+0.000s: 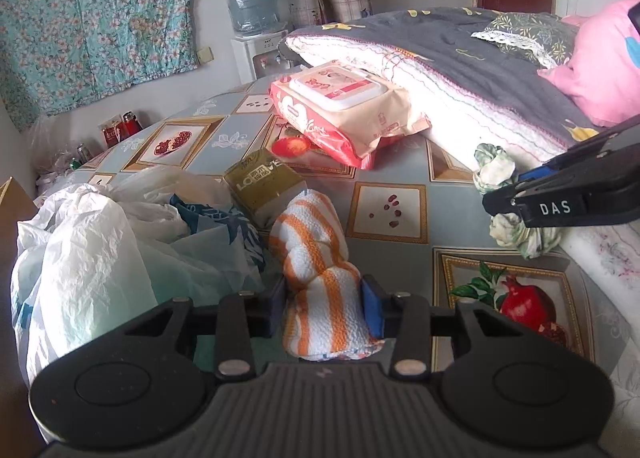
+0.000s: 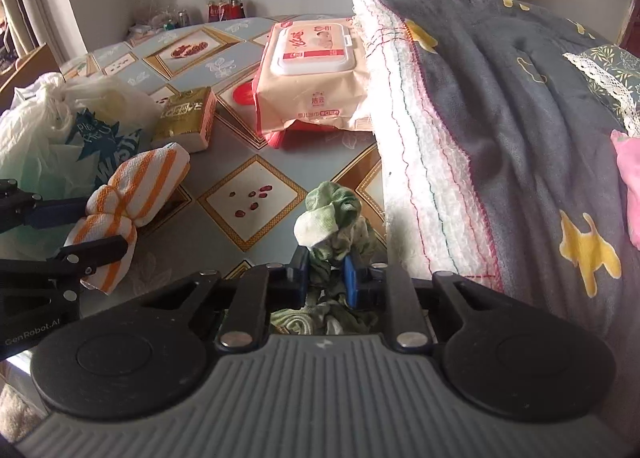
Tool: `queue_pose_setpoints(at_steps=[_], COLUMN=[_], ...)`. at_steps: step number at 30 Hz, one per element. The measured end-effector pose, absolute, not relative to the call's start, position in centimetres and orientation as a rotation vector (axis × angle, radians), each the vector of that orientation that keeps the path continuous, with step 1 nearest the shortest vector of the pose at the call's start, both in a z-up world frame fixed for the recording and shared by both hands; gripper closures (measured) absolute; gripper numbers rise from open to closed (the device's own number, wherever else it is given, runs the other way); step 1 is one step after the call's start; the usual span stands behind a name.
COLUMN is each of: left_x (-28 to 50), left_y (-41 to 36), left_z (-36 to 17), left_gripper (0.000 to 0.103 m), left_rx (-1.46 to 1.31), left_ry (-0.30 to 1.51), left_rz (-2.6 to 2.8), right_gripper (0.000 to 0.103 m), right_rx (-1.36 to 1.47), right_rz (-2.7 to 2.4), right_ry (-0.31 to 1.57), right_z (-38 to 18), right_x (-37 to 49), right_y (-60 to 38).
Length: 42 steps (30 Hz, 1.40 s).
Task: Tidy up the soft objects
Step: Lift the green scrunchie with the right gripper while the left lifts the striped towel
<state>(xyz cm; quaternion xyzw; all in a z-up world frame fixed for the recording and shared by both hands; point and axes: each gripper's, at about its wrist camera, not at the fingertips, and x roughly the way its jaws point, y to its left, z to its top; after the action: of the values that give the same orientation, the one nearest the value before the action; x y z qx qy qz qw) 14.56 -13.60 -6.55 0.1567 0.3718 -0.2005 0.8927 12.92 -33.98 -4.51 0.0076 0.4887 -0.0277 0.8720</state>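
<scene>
Now | L tongs (image 1: 325,300) pinch striped towel (image 1: 316,258) | R tongs (image 2: 325,276) pinch green cloth (image 2: 334,217)

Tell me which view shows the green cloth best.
The right wrist view: the green cloth sits centred, pinched between the right gripper pads, crumpled folds clear. The left wrist view shows it only at the right edge, partly hidden behind that gripper's fingers.
</scene>
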Motion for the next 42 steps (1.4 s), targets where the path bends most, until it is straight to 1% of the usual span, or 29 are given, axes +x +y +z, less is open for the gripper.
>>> queue_pose_setpoints(at_steps=[3,11,23,28,33,42], left_x=[13.7,11.5,7.1,5.3,3.2,0.9], left_y=[-13.5,-12.6,-7.5,-3.0,3.7,15.9], left_z=[-5.4,-2.1,4.5,7.0,9.3,10.9], left_gripper=[0.062,0.062,0.062,0.062,0.062,0.062], left_rx=[0.316,0.25,0.131,0.055,0.001,-0.101], left_ry=[0.739,0.67,0.518,0.471,0.417,0.424], left_rz=[-0.429,-0.452,-0.435,-0.371,-0.226,0.037], right_gripper=[0.089,0.089,0.089,0.089,0.089,0.089], right_rx=[0.068,0.153,0.213,0.213,0.224,0.244], right_rz=[-0.048,-0.012,0.152,0.28,0.442,0.709], right_ry=[0.992,0.898,0.774,0.734,0.723,0.782], right_z=[-3.2,0.9,7.9,10.5,12.1,13.0], right_x=[11.9,9.1,6.2,6.3,7.5,10.9], right_y=[-33.9,-33.0,-28.3,-24.2,-18.6,-6.9])
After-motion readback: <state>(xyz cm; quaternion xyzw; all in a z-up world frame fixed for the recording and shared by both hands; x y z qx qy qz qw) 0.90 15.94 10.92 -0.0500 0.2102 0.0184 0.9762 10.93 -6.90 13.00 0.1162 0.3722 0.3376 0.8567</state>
